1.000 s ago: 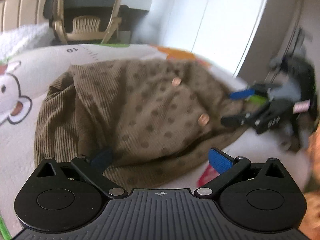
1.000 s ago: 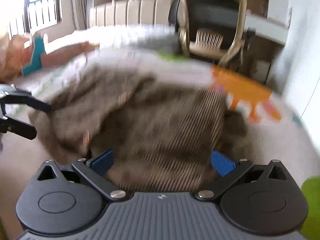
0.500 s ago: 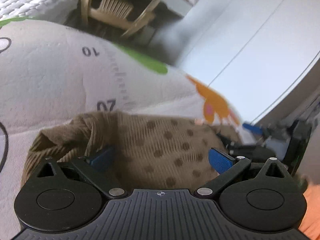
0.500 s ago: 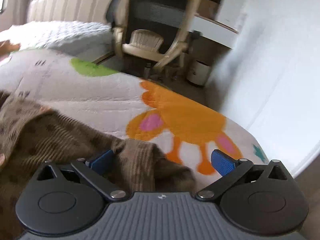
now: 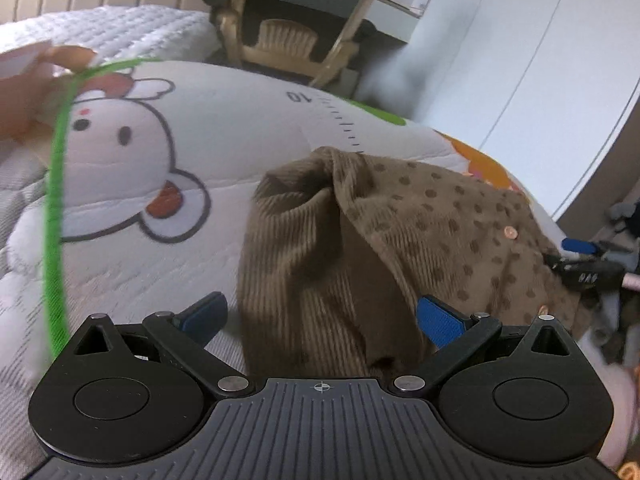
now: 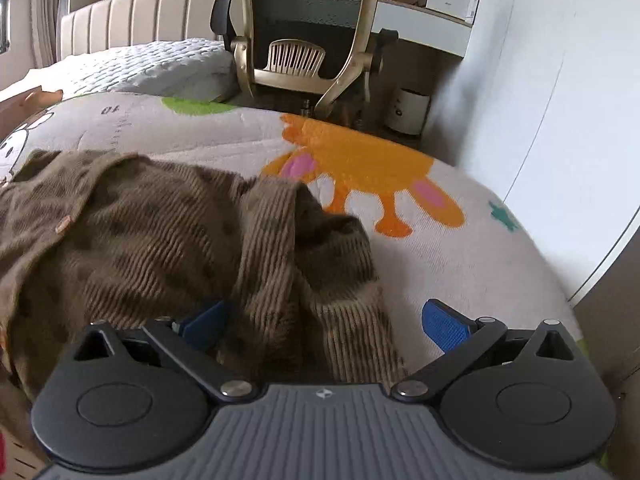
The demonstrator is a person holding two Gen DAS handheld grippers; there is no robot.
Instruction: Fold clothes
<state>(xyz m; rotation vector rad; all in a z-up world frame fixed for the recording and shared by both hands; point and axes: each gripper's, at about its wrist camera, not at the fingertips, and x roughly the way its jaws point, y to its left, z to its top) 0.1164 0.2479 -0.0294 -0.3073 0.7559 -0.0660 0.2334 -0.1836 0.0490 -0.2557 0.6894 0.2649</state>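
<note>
A brown ribbed cardigan [image 5: 372, 240] with dark dots and small buttons lies bunched on a cartoon-print quilt [image 5: 208, 132]. My left gripper [image 5: 320, 318] is open, its blue pads on either side of the garment's near left corner. In the left wrist view the right gripper [image 5: 580, 256] shows at the far right edge of the cardigan. In the right wrist view the cardigan [image 6: 160, 232] fills the left half, and a ribbed sleeve runs down between the blue pads of my open right gripper [image 6: 324, 322].
The quilt [image 6: 440, 248] ends near a white wall on the right. A gold-framed office chair [image 6: 308, 40] stands beyond the bed, with a white pillow [image 6: 152, 64] and padded headboard at the back left. A green strap [image 5: 56, 208] and a hand [image 5: 24, 92] show at left.
Both grippers have pulled back and lifted from close over the cardigan, so more of the garment and quilt shows. Both stay open. The cardigan looks more bunched than a second ago.
</note>
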